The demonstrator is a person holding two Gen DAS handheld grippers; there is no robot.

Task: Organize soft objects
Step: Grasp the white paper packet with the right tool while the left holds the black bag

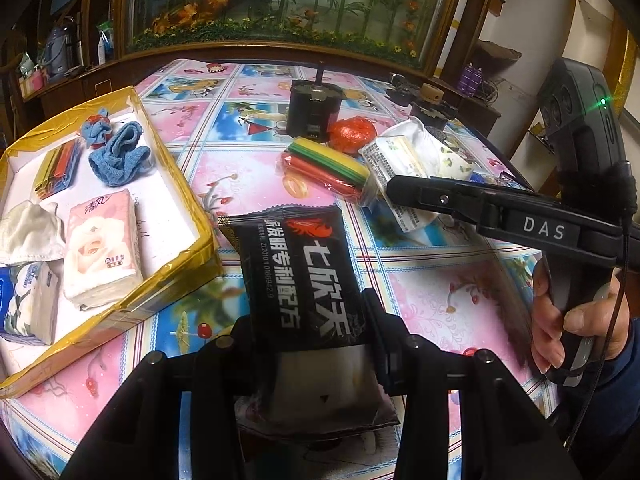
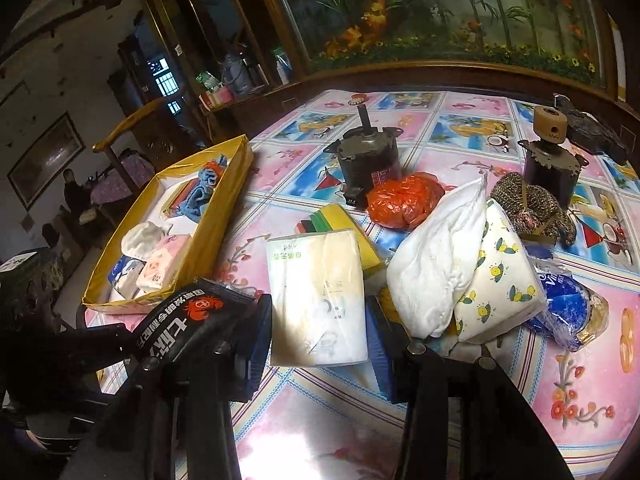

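Left wrist view
Left gripper: black plastic fingers clamped on a glossy black foil packet with white and red print; the packet is creased, lifted above the table, just beside the box corner.
Box: shallow cardboard box edged in shiny gold tape, white floor, at left on the table.
Box contents: pink floral tissue pack, crumpled white cloth, blue-and-white tissue pack, fuzzy blue terry cloth, flat striped sponge pack.
Table: glossy pink-and-blue patterned vinyl cloth.
Right gripper: long black fingers reaching over a white printed tissue pack; whether they are apart, I cannot tell here.

Right wrist view
Right gripper: fingers spread either side of the smooth white tissue pack, not pressing it.
Pile: puffy white plastic bag, lemon-print soft pack, crinkled blue wrapper, knitted brown hat, wrinkled orange plastic bag, yellow-green sponge.
Hard items: two dark metal cylindrical motors.
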